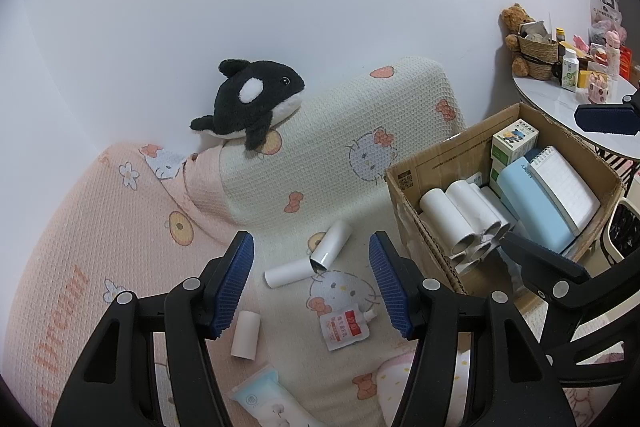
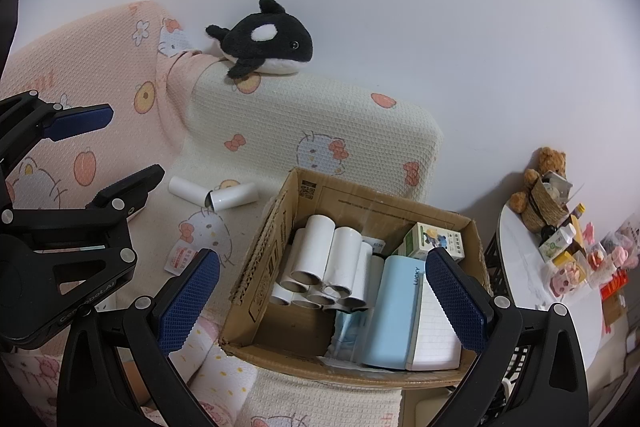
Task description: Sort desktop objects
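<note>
Both my grippers empty, jaws wide; loose rolls on the bed to go in the box.

My left gripper [image 1: 312, 283] hangs over two white rolls [image 1: 316, 255] lying end to end between its open fingers, long axes slanting up to the right; a third roll [image 1: 245, 335] and a pouch [image 1: 344, 329] sit nearer. The cardboard box [image 2: 264, 259], already holding rolls, is right of them under my right gripper [image 2: 320, 295], also open. Left is nearer, I judge. Tube pack [image 1: 264, 403] cut off; pouch print unreadable.

The light blue case [image 2: 394, 311] in the box between the right tongs reads "LUCKY"; other labels are too small.
</note>
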The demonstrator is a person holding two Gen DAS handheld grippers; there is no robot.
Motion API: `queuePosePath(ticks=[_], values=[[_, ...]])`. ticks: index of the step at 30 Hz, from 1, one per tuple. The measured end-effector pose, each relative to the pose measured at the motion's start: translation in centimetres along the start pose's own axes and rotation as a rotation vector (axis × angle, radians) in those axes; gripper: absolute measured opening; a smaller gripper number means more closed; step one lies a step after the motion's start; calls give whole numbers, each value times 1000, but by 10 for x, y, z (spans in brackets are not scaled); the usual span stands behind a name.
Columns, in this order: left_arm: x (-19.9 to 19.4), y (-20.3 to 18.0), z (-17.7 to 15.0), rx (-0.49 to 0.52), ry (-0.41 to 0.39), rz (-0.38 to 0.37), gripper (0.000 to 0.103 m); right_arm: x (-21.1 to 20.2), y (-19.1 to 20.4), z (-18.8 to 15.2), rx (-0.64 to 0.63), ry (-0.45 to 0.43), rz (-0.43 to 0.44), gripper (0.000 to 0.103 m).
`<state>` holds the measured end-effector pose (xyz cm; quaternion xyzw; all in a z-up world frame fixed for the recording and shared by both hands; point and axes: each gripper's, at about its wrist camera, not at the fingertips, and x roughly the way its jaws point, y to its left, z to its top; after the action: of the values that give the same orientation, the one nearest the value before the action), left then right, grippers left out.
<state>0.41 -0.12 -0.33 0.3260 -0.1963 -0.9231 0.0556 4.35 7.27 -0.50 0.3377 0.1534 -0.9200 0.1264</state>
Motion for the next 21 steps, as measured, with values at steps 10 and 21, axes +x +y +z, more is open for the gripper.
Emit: queuePosePath(ticks=[10, 21], values=[[1, 6, 0, -12, 0, -7, 64, -3, 2, 0, -5, -3, -1, 102], [4, 23, -5, -61, 4, -27, 64, -3, 12, 5, -45, -28, 63, 102]])
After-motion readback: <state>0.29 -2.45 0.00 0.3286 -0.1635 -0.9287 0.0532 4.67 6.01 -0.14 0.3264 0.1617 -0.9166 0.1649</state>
